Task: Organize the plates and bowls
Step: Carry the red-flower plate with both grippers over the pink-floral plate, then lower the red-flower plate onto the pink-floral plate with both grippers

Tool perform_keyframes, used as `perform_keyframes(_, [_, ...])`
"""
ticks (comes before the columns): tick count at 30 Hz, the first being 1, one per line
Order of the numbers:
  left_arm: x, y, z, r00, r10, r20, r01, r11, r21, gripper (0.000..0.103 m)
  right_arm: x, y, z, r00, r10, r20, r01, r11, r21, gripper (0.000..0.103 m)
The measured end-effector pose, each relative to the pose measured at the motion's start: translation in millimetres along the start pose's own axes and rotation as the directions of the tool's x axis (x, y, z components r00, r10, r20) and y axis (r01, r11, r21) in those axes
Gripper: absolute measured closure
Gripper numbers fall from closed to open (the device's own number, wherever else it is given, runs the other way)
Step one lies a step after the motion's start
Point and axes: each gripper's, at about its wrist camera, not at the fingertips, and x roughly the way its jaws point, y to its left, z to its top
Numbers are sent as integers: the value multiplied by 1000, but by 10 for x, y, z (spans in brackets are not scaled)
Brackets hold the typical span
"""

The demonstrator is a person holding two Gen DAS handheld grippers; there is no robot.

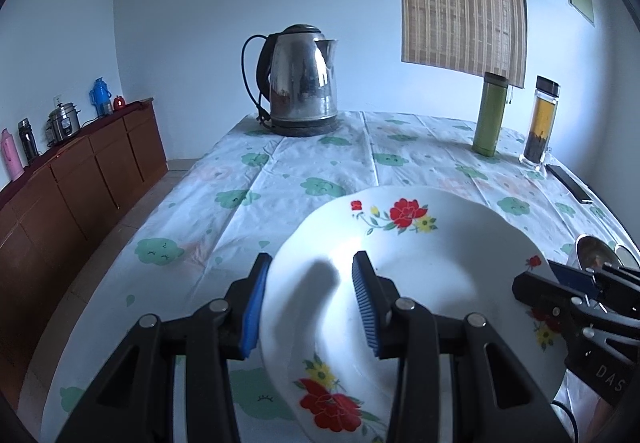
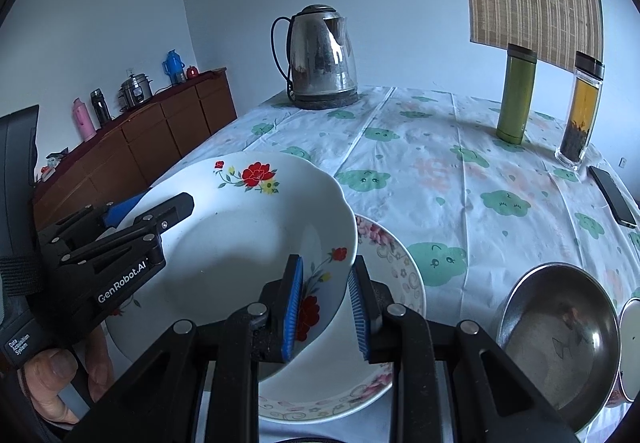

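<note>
A white deep plate with red flowers [image 1: 420, 263] [image 2: 240, 243] is held tilted above the table by both grippers. My left gripper [image 1: 312, 259] is shut on its left rim, one blue pad under the edge and one inside; in the right wrist view this gripper [image 2: 156, 209] shows at the left. My right gripper [image 2: 327, 261] is shut on the plate's near right rim, and it appears at the right edge of the left wrist view [image 1: 540, 279]. Just below the held plate lies a pink-flowered plate [image 2: 396, 263]. A steel bowl [image 2: 560, 331] [image 1: 592, 251] sits to the right.
On the cloud-patterned tablecloth [image 2: 440, 179] stand a steel kettle [image 2: 322, 59], a green flask [image 2: 516, 95] and a tea bottle [image 2: 580, 111]; a phone [image 2: 612, 195] lies near the right edge. A wooden sideboard [image 2: 160, 135] runs along the left wall. A hand [image 2: 52, 383] grips the left tool.
</note>
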Motion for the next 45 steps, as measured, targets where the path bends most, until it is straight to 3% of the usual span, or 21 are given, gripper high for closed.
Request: perform_keyframes(45, [180,-407,-47,999,-19,-51,24,995,102,64,118,-342,-126,994,-83,-64,87,994,70,77])
